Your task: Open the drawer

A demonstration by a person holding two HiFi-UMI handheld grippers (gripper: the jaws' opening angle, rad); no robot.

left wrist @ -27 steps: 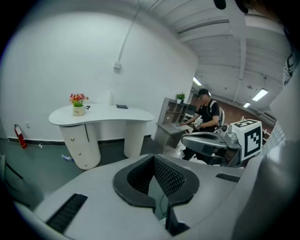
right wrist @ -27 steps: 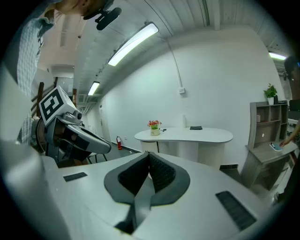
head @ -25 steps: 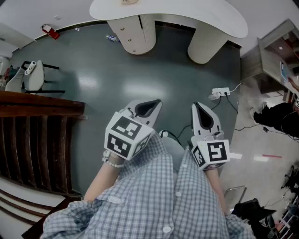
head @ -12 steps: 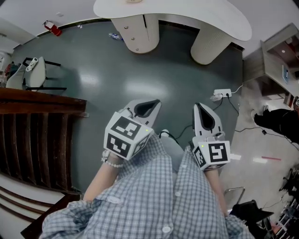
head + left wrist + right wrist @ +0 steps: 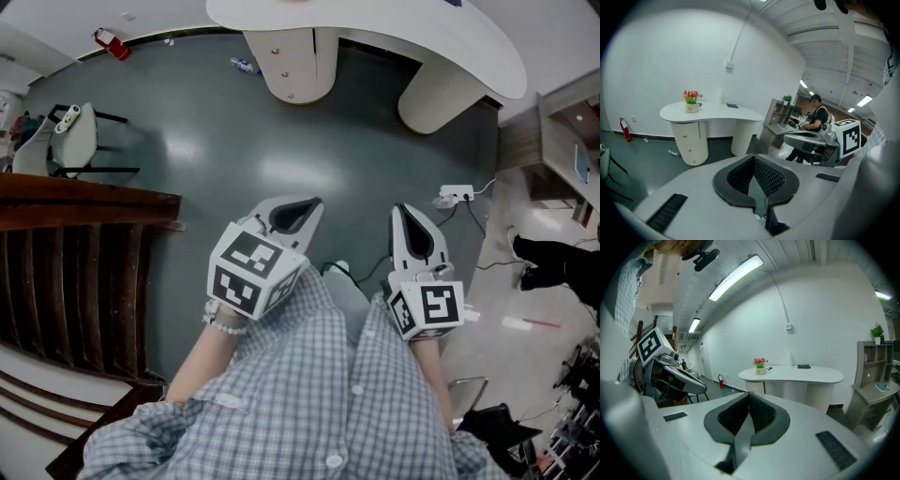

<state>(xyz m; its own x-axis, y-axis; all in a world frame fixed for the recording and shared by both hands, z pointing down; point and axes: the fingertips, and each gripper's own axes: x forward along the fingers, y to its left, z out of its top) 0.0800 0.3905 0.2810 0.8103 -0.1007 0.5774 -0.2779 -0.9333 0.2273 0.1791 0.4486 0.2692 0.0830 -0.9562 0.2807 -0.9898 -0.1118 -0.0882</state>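
1. The left gripper (image 5: 302, 208) is held out in front of the person's checked shirt (image 5: 309, 394). Its two fingers (image 5: 769, 177) are pressed together at the tips, and nothing is between them.
2. Far ahead of the left fingers, across the green floor (image 5: 234, 159), stands the white desk (image 5: 375, 28). Its left leg is a drawer stack (image 5: 291, 66) with small round knobs (image 5: 686, 149) down its front. This is the thing to open. It is well apart from both grippers. It is too small to tell for sure, but the drawers look shut.
3. The right gripper (image 5: 405, 214) is just beside the left one. Its fingers (image 5: 761, 413) are pressed together too, with nothing held. Far ahead of them is the desk's plain round leg (image 5: 436, 94).
4. I think this is the very first step, which is getting to the desk. Nothing is touched yet.
5. The next move, I think, is to walk up until a knob is right in front of one gripper's fingers. Then the fingers must spread, go on each side of the knob, and squeeze it. After that comes a straight pull back. The knobs are small, so the aim must be careful.
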